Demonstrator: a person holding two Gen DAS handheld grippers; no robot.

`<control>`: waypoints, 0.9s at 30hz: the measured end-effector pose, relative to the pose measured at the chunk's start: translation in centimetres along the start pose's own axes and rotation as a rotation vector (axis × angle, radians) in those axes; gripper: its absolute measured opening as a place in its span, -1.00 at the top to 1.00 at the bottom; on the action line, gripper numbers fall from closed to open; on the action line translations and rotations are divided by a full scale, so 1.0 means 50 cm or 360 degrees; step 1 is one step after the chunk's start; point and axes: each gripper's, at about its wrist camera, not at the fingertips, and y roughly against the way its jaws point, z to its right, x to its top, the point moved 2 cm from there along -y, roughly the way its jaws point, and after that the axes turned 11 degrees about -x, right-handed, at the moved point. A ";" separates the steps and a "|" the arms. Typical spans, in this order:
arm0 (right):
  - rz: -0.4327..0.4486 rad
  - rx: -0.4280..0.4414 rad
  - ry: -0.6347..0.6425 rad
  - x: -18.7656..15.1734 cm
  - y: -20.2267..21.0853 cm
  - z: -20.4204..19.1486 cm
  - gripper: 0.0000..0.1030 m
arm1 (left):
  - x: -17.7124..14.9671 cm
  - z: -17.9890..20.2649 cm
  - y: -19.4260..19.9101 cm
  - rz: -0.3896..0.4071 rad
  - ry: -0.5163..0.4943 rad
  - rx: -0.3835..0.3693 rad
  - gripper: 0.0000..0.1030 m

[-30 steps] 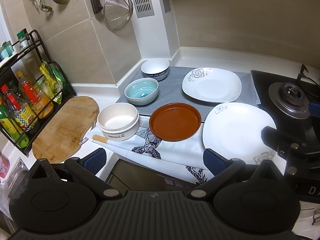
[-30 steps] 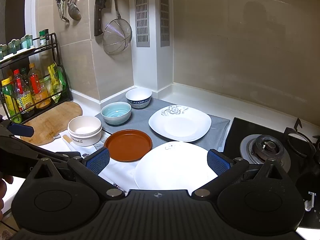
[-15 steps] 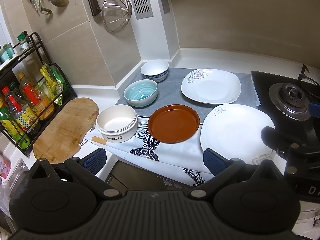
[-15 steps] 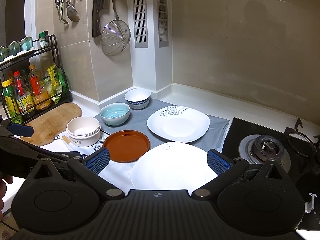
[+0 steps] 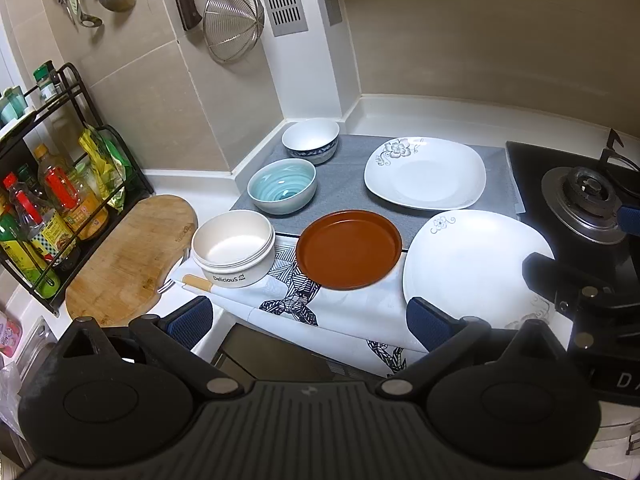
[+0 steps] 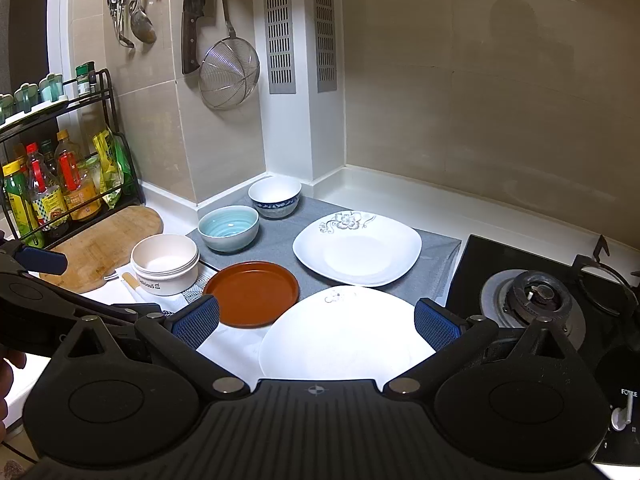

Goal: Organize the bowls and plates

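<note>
On the counter lie a brown plate point(image 5: 349, 248) point(image 6: 253, 294), a near white flowered plate point(image 5: 476, 266) point(image 6: 344, 340) and a far white flowered plate point(image 5: 426, 172) point(image 6: 357, 248). Three bowls stand in a diagonal row: cream "Delicious" bowl point(image 5: 234, 248) point(image 6: 165, 264), light blue bowl point(image 5: 282, 186) point(image 6: 229, 227), blue-patterned white bowl point(image 5: 311, 140) point(image 6: 275, 197). My left gripper point(image 5: 310, 320) hangs open over the counter's front edge, holding nothing. My right gripper point(image 6: 316, 322) is open above the near white plate, apart from it.
A wooden cutting board point(image 5: 128, 256) and a black rack of bottles point(image 5: 48, 208) sit at the left. A gas burner point(image 5: 588, 200) point(image 6: 536, 296) is at the right. Knife, strainer point(image 5: 232, 28) and utensils hang on the wall. A small knife point(image 5: 198, 282) lies by the cream bowl.
Both cameras have drifted slightly; the dishes sit a little lower and to the left in view. Nothing was gripped or moved, and both grippers stay open.
</note>
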 end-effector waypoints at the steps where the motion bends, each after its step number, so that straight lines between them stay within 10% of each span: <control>1: 0.0000 0.0000 0.0000 0.000 -0.001 0.000 -1.00 | 0.001 -0.002 -0.001 -0.0004 0.0002 -0.0001 -0.99; 27: -0.0305 0.0069 -0.0177 0.033 -0.145 -0.005 -1.00 | 0.026 -0.148 -0.086 -0.0266 0.0226 -0.0122 -1.00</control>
